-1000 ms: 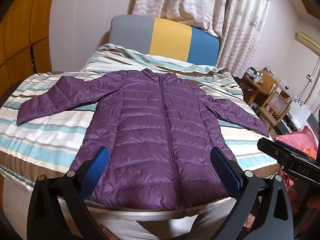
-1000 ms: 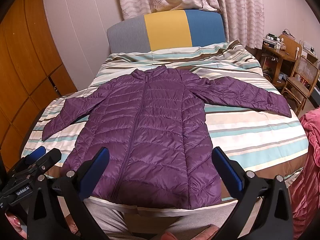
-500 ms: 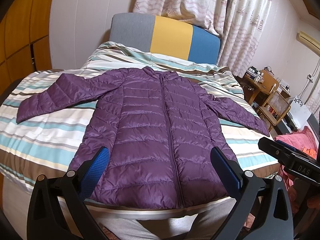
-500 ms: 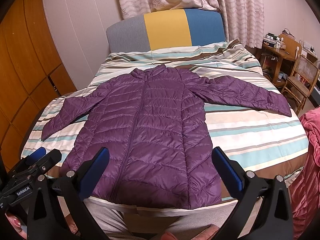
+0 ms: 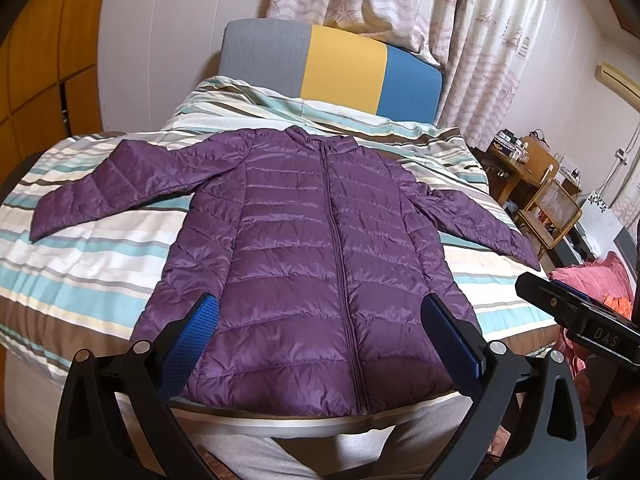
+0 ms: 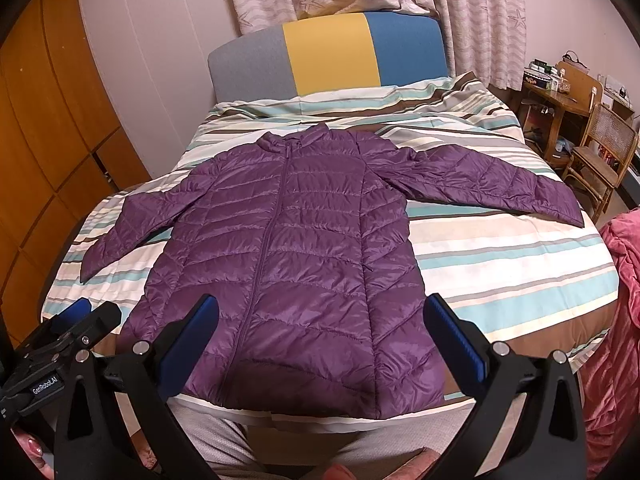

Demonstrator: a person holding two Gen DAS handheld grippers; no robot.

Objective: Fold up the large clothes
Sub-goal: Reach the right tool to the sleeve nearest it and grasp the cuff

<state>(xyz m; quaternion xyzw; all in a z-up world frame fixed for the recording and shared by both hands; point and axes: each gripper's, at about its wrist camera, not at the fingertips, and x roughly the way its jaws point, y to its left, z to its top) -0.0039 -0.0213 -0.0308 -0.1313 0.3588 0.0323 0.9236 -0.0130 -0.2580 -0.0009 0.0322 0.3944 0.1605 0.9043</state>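
A purple quilted jacket [image 5: 320, 256] is lying flat and face up on the bed [image 5: 100, 264], zipped closed along its front. Its collar is pointing toward the far end, where a headboard [image 5: 332, 64] in grey, yellow and blue panels is standing against the wall. Its hem is resting at the near edge of the mattress. Both sleeves are spreading outward over the striped bedcover: the left sleeve [image 5: 104, 188] is angling down toward the left edge of the bed, and the right sleeve [image 6: 500, 184] is reaching toward the right edge.

The left gripper [image 5: 320, 344] is hovering just above the near hem, its jaws standing wide apart with nothing between them; the blue pads [image 5: 188, 344] are framing the lower part of the jacket in the left wrist view. The right gripper [image 6: 320, 340] is hanging in much the same place over the hem, its jaws likewise spread wide and gripping nothing. Neither gripper is touching the fabric.

In the right wrist view the left gripper is showing at the near left corner, beside the bed's edge. In the left wrist view the right gripper is showing at the near right side, next to a pink cloth [image 5: 588, 280] heaped off the bed.

Patterned curtains [image 5: 420, 4] are hanging behind the headboard. At the far right, a wooden chair [image 6: 600, 152] is sitting beside a cluttered wooden desk [image 6: 560, 96]. Wooden cabinet doors [image 6: 48, 128] are lining the left wall.
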